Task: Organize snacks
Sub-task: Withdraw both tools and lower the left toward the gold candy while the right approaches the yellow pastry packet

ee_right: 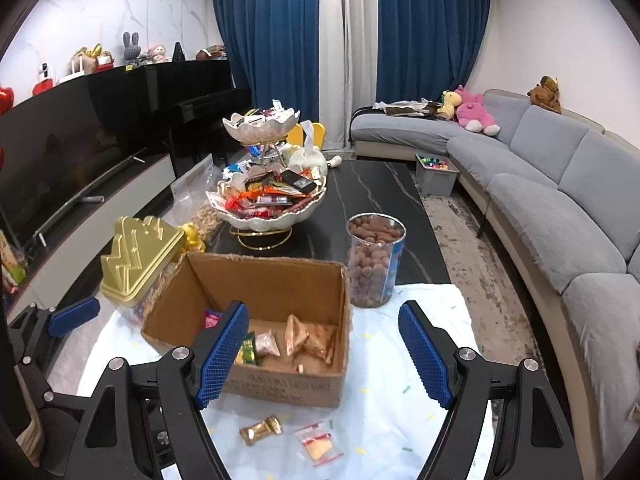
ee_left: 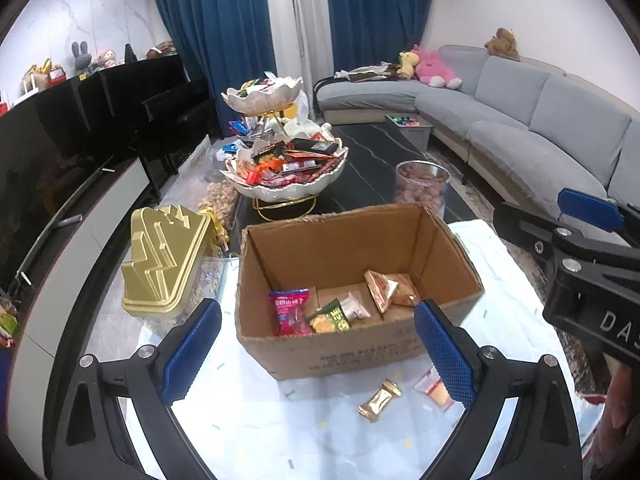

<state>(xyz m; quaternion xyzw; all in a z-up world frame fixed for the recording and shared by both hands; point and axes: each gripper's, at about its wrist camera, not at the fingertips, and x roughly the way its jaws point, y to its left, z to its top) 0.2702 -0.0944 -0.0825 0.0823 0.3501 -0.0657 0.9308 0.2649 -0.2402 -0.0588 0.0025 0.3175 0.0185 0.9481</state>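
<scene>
One cardboard box (ee_left: 360, 344) holding five snack packets: one red (ee_left: 289, 310), one green (ee_left: 330, 317), one pale silver (ee_left: 354, 305), two orange-striped (ee_left: 382, 288). Two packets lie loose on the white cloth (ee_right: 420, 400): one gold (ee_right: 261, 430), one clear with red print (ee_right: 319, 442). One gold tin (ee_left: 164, 260). One clear jar of brown nuts (ee_right: 374, 260). One two-tier shell-shaped snack stand (ee_right: 266, 184). Two grippers, left (ee_left: 318, 354) and right (ee_right: 324, 354), each with two blue-padded fingers spread apart.

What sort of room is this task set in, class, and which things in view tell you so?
Most likely a home living room: a long grey sofa with plush toys, a television on a low cabinet, and a dark coffee table holding snacks.
</scene>
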